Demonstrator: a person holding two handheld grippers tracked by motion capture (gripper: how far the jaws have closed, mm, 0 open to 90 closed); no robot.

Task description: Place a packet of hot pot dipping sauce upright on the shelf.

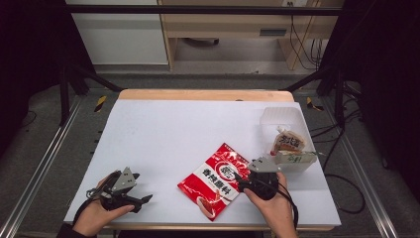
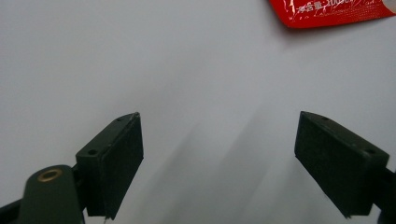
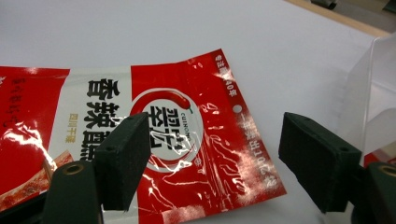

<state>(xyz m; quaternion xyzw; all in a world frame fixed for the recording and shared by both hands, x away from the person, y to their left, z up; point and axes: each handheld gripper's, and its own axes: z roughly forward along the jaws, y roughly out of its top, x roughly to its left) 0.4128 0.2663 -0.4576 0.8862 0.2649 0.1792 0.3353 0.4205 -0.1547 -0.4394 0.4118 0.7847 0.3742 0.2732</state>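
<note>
Red packet (image 1: pixel 218 181): flat on the white table (image 1: pixel 163 134), near the front edge, right of centre.
Right gripper (image 1: pixel 246 182): jaws wide, straddling the packet's top edge, gripping nothing.
Clear bin (image 1: pixel 282 119): just right of it, holding two snack packs (image 1: pixel 289 148).
Left gripper (image 1: pixel 144 199): open, empty, well apart.
</note>
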